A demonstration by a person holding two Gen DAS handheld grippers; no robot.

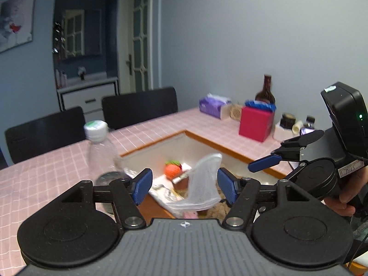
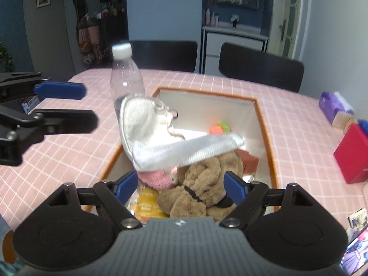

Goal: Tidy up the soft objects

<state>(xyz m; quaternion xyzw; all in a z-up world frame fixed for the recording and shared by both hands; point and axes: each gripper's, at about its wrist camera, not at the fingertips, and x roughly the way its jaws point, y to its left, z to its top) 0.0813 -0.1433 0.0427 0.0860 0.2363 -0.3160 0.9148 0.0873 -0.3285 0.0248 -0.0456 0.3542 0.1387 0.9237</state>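
Left gripper (image 1: 184, 185): jaws spread, nothing pinched. Right gripper (image 2: 180, 187): jaws spread, nothing pinched. White sock (image 2: 161, 138): loose, blurred, over the open box (image 2: 264, 124), clear of both grippers. In box: brown plush toy (image 2: 202, 184), pink knit item (image 2: 156, 179), 1 orange knit strawberry (image 1: 173, 169). Clear bottle (image 2: 126, 78) upright just beside box, on pink checked table (image 2: 69, 142).

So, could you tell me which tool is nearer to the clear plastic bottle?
Left. The left tool hangs just beside the bottle; the right tool sits farther back, over the near end of the box.
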